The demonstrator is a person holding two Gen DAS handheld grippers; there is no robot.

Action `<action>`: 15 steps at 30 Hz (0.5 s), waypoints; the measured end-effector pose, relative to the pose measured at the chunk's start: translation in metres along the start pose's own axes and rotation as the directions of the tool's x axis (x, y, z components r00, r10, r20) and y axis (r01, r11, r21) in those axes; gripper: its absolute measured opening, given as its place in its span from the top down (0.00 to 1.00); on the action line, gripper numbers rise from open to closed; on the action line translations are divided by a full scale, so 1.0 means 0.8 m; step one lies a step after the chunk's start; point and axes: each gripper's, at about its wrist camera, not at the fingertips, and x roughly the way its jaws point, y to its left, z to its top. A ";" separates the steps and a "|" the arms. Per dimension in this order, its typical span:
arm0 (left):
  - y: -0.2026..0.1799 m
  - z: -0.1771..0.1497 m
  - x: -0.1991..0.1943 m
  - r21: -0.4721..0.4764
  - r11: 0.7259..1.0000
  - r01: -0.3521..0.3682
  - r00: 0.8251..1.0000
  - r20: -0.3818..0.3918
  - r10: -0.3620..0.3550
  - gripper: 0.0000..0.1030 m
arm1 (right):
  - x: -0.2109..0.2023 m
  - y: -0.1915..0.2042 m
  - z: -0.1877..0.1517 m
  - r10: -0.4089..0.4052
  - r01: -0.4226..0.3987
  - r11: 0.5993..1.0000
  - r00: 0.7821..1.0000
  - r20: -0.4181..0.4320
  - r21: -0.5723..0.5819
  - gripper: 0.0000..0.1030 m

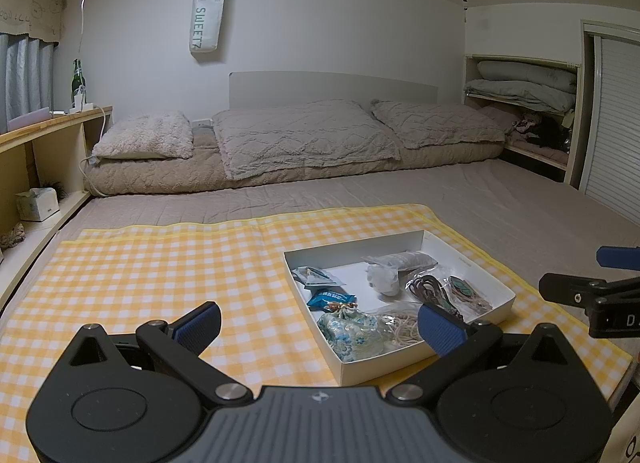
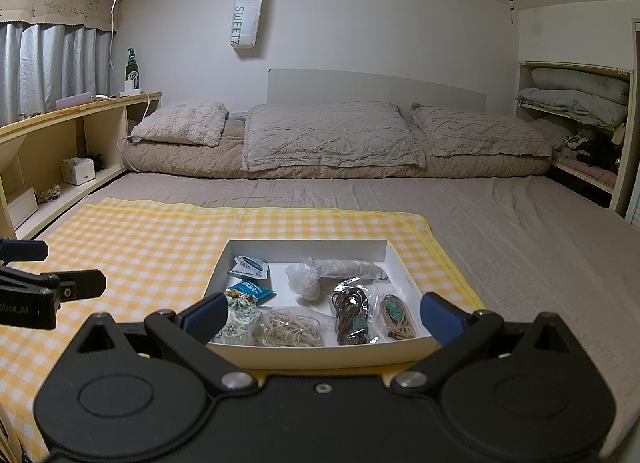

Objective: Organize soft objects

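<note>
A shallow white box (image 1: 505, 290) (image 2: 394, 249) lies on a yellow checked cloth (image 1: 160, 263) (image 2: 160, 235). Inside it are a floral drawstring pouch (image 1: 350, 333) (image 2: 238, 315), a blue packet (image 1: 330, 298) (image 2: 256, 290), a crumpled white bag (image 1: 384, 281) (image 2: 304, 283), a long grey bag (image 1: 412, 261) (image 2: 348, 269) and bagged cords (image 1: 430, 289) (image 2: 352, 315). My left gripper (image 1: 320, 329) hovers open over the box's near left corner. My right gripper (image 2: 322, 313) hovers open over the box's near edge. Nothing is between either pair of fingers.
The cloth lies on a grey bedsheet (image 1: 480, 199) (image 2: 520, 231) with pillows (image 1: 304, 135) (image 2: 328, 139) at the back. A wooden shelf (image 1: 52, 143) (image 2: 80, 135) with a tissue box (image 1: 38, 203) (image 2: 78, 171) runs along the left. Folded bedding (image 1: 524, 87) (image 2: 576, 99) fills a niche at right.
</note>
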 end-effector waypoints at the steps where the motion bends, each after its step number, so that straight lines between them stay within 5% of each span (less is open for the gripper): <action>1: 0.000 0.000 0.000 -0.001 1.000 -0.001 1.000 0.000 0.001 0.00 | 0.000 0.000 0.000 0.000 0.000 1.000 1.000 0.000 0.000 0.00; 15: 0.003 0.000 0.001 -0.008 1.000 -0.010 1.000 -0.011 0.010 0.00 | -0.001 0.001 0.000 0.002 -0.002 1.000 1.000 0.000 0.000 0.00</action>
